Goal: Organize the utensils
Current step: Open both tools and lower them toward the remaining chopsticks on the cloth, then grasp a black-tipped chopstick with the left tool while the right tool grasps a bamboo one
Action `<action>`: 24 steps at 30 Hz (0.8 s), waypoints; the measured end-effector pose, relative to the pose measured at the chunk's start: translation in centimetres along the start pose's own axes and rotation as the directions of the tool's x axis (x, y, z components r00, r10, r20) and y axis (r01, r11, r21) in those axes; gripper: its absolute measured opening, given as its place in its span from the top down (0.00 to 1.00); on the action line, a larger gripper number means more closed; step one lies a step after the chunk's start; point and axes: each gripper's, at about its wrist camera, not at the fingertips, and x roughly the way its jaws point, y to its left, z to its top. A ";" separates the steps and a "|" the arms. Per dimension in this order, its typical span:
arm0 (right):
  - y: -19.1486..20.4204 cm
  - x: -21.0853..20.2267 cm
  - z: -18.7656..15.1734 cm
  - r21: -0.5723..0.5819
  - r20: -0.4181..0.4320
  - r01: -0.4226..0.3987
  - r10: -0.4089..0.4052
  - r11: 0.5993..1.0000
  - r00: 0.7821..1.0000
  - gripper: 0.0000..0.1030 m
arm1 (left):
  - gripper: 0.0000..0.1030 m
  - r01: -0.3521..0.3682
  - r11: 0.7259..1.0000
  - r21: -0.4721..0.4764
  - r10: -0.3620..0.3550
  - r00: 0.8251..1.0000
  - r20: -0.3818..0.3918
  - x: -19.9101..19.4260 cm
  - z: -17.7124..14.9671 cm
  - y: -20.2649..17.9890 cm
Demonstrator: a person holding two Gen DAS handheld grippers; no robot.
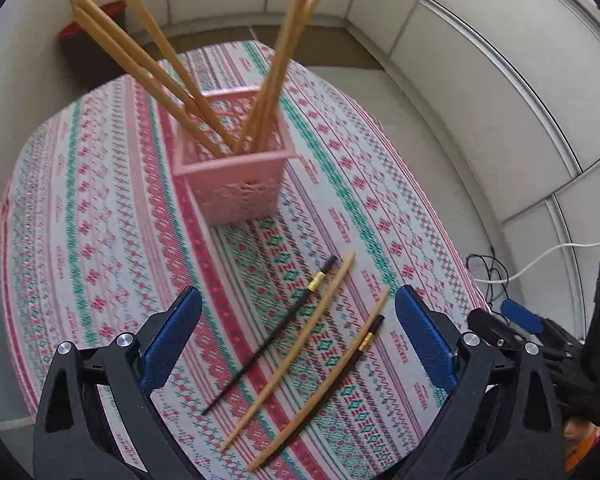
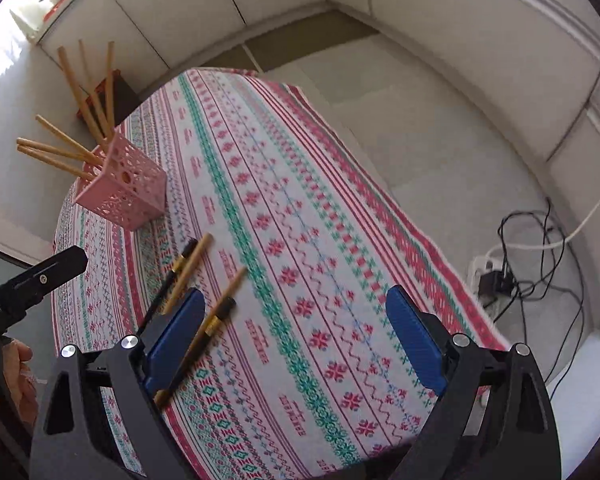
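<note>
A pink perforated holder (image 1: 236, 176) stands on the patterned tablecloth with several bamboo chopsticks (image 1: 168, 80) leaning in it; it also shows at the left of the right wrist view (image 2: 124, 188). Loose on the cloth lie two bamboo chopsticks (image 1: 288, 360) and two black chopsticks with gold bands (image 1: 268, 344), just ahead of my left gripper (image 1: 296, 320), which is open and empty above them. In the right wrist view they lie (image 2: 204, 320) by the left finger (image 2: 176, 340) of my right gripper (image 2: 296, 320), which is open and empty.
The table's right edge (image 2: 440, 252) drops to a pale floor with a power strip and tangled cables (image 2: 516, 268). A dark box with a red top (image 1: 96, 44) stands beyond the far table edge. White wall panels surround the area.
</note>
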 end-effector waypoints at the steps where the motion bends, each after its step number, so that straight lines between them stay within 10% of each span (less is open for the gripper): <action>1: -1.1 0.5 -0.3 0.034 -0.025 -0.003 0.004 0.999 1.000 0.13 | 0.10 0.014 1.000 0.012 -0.014 1.000 -0.028 0.9 0.2 -0.5; 10: -4.6 1.4 -0.6 0.207 -0.120 -0.159 0.186 0.965 0.975 0.13 | 0.36 -0.016 0.980 0.198 0.049 0.985 -0.165 7.9 3.1 -6.4; 15: -5.6 1.4 -0.4 0.216 -0.106 -0.149 0.175 0.965 0.979 0.13 | 0.70 -0.063 0.975 0.213 0.115 0.964 -0.238 9.5 2.8 -5.8; 24: -4.6 2.4 -0.2 0.182 -0.123 -0.146 0.170 0.972 0.978 0.13 | 0.82 -0.074 0.980 0.185 0.121 0.958 -0.258 10.0 2.8 -3.3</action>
